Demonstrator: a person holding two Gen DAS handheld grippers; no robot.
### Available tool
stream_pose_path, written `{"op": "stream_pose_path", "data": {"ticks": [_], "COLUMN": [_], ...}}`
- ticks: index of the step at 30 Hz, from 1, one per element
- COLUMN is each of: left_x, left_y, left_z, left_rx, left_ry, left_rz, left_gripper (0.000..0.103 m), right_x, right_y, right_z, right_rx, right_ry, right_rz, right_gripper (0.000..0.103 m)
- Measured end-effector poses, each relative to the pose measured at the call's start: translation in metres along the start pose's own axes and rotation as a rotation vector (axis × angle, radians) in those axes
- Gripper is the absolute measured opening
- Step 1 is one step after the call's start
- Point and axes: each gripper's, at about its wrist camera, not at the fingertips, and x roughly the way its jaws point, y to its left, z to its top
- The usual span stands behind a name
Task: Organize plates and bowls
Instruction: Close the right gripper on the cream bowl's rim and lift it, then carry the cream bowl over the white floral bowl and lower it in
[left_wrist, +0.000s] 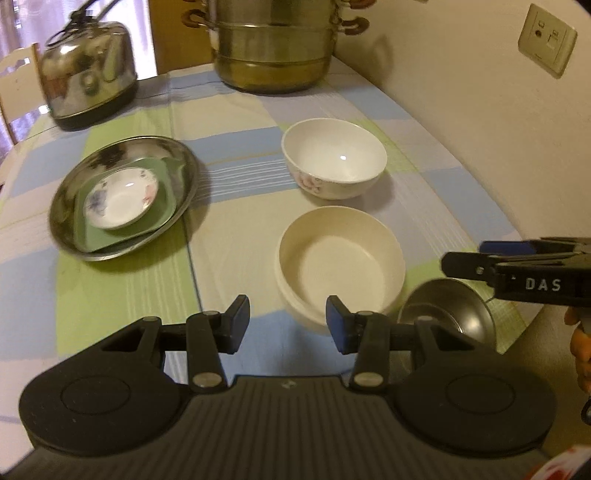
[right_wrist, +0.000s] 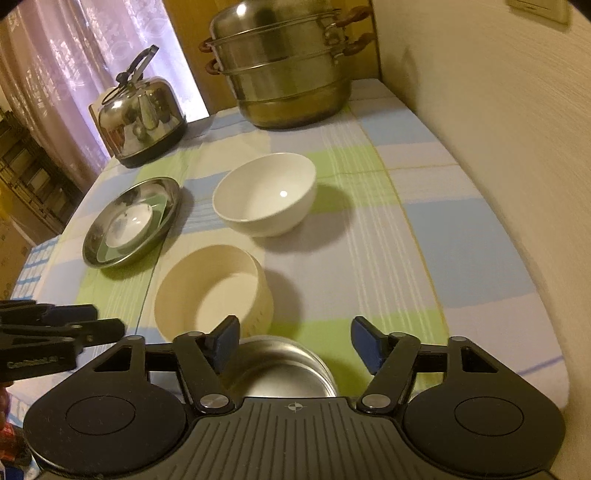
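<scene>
Roughly, left wrist view: left gripper (left_wrist: 288, 320) hung above the checked tablecloth (left_wrist: 122, 295), jaws apart, nothing between the pads. Cream bowl (left_wrist: 341, 271) as landmark: sat just ahead of the right fingertip. White floral bowl (left_wrist: 334, 162) beyond the cream bowl, apart from it. Steel plate (left_wrist: 123, 197) well left of the cream bowl, carrying a green square dish (left_wrist: 164, 218) with a small floral saucer (left_wrist: 122, 201) on top. Small steel bowl (left_wrist: 448, 312) just right of the cream bowl, near the table edge, under the right gripper (left_wrist: 461, 258).

Right wrist view: right gripper (right_wrist: 295, 345) unclenched, empty, straddling the small steel bowl (right_wrist: 284, 373); left pad close to its rim, contact unclear. Cream bowl (right_wrist: 214, 291) just beyond it. Kettle (right_wrist: 142, 122) and steamer pot (right_wrist: 288, 70) far behind.

Risks: off-centre close could skid the light steel bowl into the cream bowl or off the near edge; thin rim could slip from the pads. Left gripper close by, collision possible.
</scene>
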Motion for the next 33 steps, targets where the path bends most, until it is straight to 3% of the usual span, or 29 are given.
{"op": "stream_pose_path", "data": {"ticks": [15,21,24,33], "left_x": [0.055,0.064,0.067,0.067], "left_y": [0.011,0.01,0.009,0.014], "left_z": [0.02,0.023,0.024,0.025], "left_rx": [0.032,0.039,0.039,0.014], "left_ry": [0.072,0.092,0.098,0.11], "left_rz": [-0.057,-0.068,-0.077,-0.079], "left_gripper": [0.039,0.031,0.022,0.014], "right_x": [0.06,0.069,0.071,0.073], "right_y": [0.023,0.02,0.018,0.021], "right_z": [0.016,0.016,0.016,0.017], "right_rx": [-0.02,-0.013,-0.009,-0.022], "right_ry": [0.077,0.102,0.106,0.109], "right_rz": [0.003,-0.015,-0.015,0.012], "right_gripper": [0.041,0.035,0.03,0.014]}}
